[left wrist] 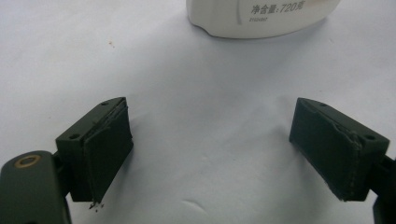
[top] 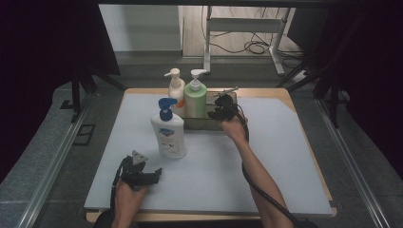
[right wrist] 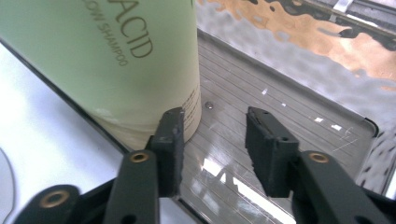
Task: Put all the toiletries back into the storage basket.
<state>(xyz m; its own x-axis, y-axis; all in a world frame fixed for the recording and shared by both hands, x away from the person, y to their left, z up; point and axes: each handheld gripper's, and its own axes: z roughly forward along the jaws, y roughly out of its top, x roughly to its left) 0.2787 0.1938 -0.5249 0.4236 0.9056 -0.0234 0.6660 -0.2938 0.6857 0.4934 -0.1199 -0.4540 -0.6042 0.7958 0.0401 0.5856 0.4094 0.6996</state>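
Observation:
A white bottle with a blue pump [top: 168, 133] stands on the mat, and its base [left wrist: 261, 18] shows ahead of my left gripper [left wrist: 210, 149]. That gripper [top: 151, 173] rests low near the table's front edge, open wide with nothing between its jaws. A green shampoo bottle [top: 195, 99] and a cream pump bottle [top: 176, 88] stand in a metal tray [top: 204, 123] at the back. My right gripper [top: 221, 107] hangs over the tray's right part. It is open and empty [right wrist: 215, 121], with one jaw just beside the green bottle [right wrist: 107, 60] and above the tray floor [right wrist: 289, 112].
A pale mat [top: 266, 156] covers the wooden table. The tray's shiny far wall [right wrist: 299, 42] rises beyond the right gripper. Dark curtains, metal rails and a desk frame with cables [top: 256, 45] surround the table.

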